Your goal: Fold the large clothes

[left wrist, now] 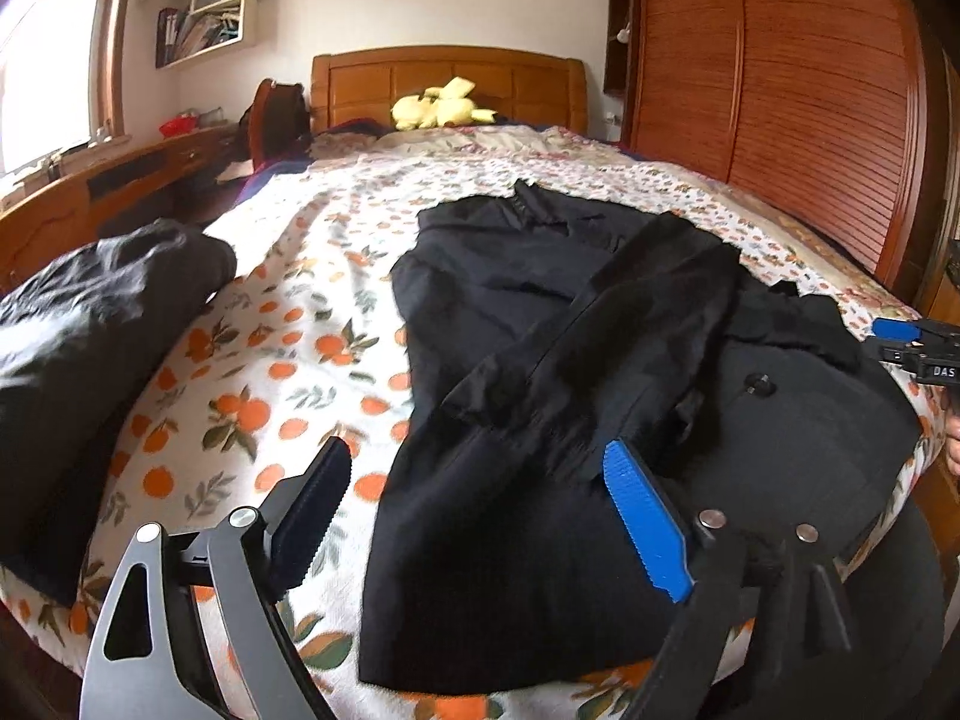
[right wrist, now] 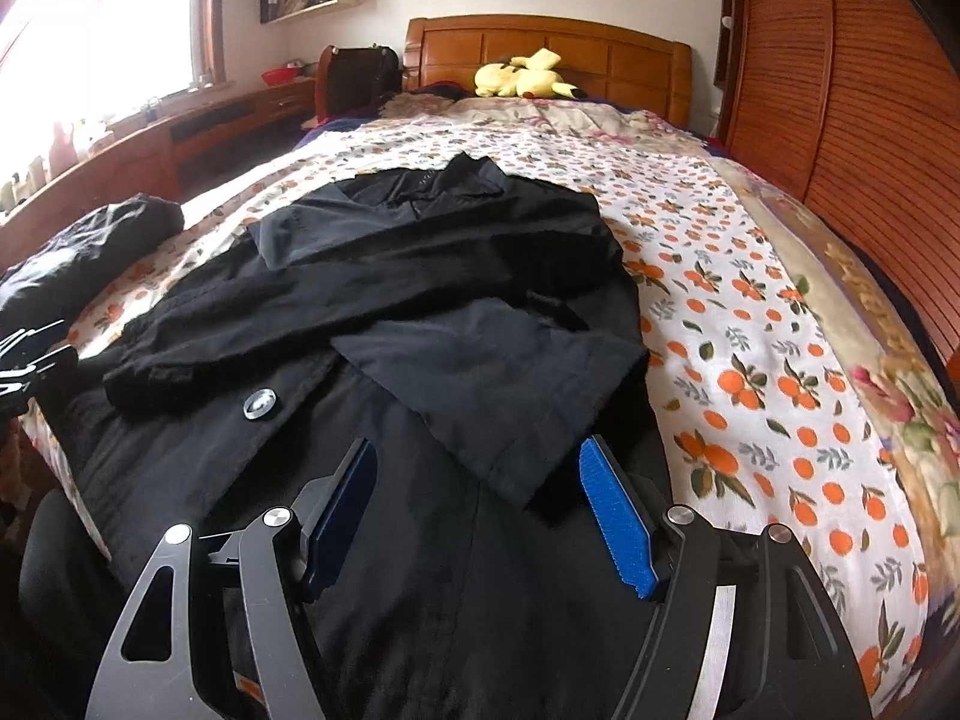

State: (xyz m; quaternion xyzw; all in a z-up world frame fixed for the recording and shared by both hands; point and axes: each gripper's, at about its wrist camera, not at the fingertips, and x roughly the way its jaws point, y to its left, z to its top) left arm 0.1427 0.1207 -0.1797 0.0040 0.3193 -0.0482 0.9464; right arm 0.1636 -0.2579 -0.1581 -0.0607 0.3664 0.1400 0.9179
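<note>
Lying across the orange-print bedspread [right wrist: 750, 312], the large black button-front coat [right wrist: 420, 312] has one sleeve [left wrist: 612, 336] folded over its front. Both the left gripper [left wrist: 486, 516] and the right gripper [right wrist: 480, 516] hover above its hem, fingers spread wide, holding nothing.

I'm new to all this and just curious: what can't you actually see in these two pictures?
- Coat hem: cut off by the bottom edge, both views.
- Second dark garment: cut off at the left edge, shape unclear.
- Sheet under the coat: hidden.
- Shelf contents: too small, left view.
</note>
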